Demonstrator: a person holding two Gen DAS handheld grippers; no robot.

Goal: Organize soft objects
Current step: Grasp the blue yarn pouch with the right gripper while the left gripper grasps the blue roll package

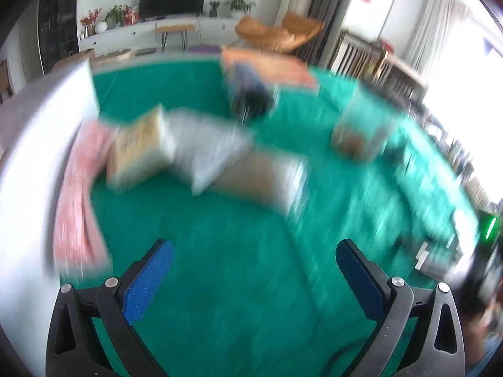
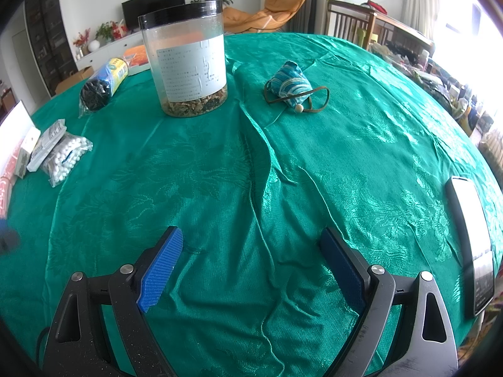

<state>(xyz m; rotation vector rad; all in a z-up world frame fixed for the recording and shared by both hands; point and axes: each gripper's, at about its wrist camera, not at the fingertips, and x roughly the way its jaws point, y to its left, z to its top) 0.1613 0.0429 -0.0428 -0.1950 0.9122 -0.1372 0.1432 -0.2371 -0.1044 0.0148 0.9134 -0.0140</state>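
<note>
Both the left gripper [image 1: 251, 251] and right gripper [image 2: 251, 238] were spread, empty; the blue striped pouch [image 2: 290, 86] lay well ahead of the right one.

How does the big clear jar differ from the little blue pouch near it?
The clear jar stands upright and rigid, while the blue pouch lies slumped on its side. The jar is see-through, with a black lid, a white label and brownish bits at the bottom; the pouch is striped cloth with a brown cord and a bead. The jar is much larger. Both rest on the green tablecloth.
</note>
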